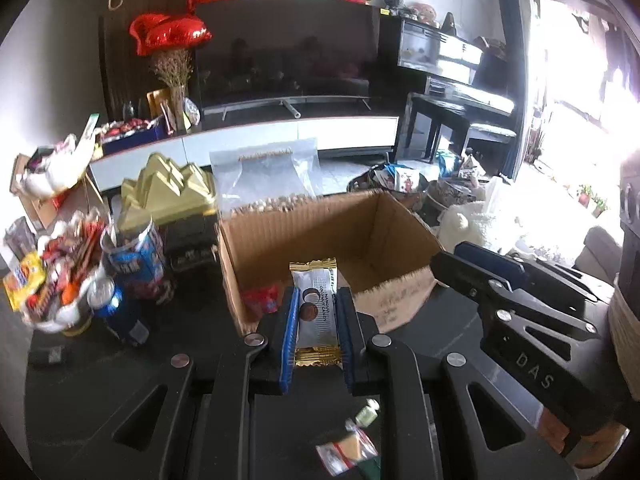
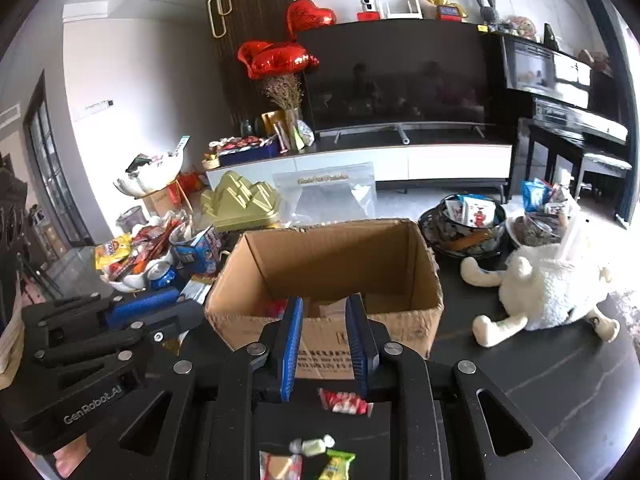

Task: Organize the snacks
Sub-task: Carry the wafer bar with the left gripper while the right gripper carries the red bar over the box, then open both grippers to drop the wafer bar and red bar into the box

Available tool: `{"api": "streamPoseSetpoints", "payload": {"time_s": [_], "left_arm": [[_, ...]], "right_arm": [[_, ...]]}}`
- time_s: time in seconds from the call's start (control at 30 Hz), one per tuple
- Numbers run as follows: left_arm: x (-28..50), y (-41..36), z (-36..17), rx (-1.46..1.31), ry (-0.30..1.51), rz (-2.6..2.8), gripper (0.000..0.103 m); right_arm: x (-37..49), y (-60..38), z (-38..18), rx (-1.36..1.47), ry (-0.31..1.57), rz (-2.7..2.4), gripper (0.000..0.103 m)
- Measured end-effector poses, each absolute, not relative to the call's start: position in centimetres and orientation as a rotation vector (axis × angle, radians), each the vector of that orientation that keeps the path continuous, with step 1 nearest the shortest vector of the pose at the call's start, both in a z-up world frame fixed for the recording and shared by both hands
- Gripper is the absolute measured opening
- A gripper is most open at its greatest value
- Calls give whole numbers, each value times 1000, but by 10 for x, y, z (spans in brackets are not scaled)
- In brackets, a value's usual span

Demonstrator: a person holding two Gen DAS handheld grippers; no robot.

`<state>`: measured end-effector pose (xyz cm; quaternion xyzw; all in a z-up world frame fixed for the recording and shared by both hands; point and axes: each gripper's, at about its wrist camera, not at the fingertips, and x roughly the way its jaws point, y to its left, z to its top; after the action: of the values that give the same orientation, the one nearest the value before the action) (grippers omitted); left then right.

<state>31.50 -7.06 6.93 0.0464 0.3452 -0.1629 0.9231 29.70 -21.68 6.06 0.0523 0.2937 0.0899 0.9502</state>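
My left gripper (image 1: 318, 304) is shut on a silver and gold snack bar (image 1: 315, 312), held over the near rim of the open cardboard box (image 1: 384, 236). A red packet (image 1: 262, 300) lies inside the box. My right gripper (image 2: 326, 312) is open and empty, just in front of the box's near wall (image 2: 328, 344); it also shows in the left wrist view (image 1: 472, 272). The left gripper shows at lower left in the right wrist view (image 2: 160, 312). Small wrapped candies (image 2: 316, 448) and a red packet (image 2: 344, 402) lie on the dark table below my right gripper; loose candies (image 1: 352, 444) also lie below my left.
A white bowl of mixed snacks (image 2: 136, 256), blue cans (image 1: 112, 300) and a gold box (image 2: 240, 200) stand left of the box. A clear zip bag (image 2: 332, 196) stands behind it. Dark bowls of packets (image 2: 468, 220) and a white plush toy (image 2: 548, 288) are to the right.
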Motion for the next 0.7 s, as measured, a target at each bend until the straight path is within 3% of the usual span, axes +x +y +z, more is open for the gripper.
{"api": "streamPoseSetpoints", "payload": {"time_s": [0.4,0.47,0.5,0.53,0.7], "left_arm": [[368,-79,71,110,724,-334,20],[376,-80,70,107,726,-319,29],[378,-80,70,106,726,-311,46],[379,-79,71,104,718,-295,54],[365,-74,73,125,685,-270,54]], "right_arm": [[326,-218,71,72,587,160,24],[330,-219,71,71,589,154,24],[331,-219,71,72,590,151,24],[333,-220,70,73,594,145,24],[331,-224,66,89,599,143,24]]}}
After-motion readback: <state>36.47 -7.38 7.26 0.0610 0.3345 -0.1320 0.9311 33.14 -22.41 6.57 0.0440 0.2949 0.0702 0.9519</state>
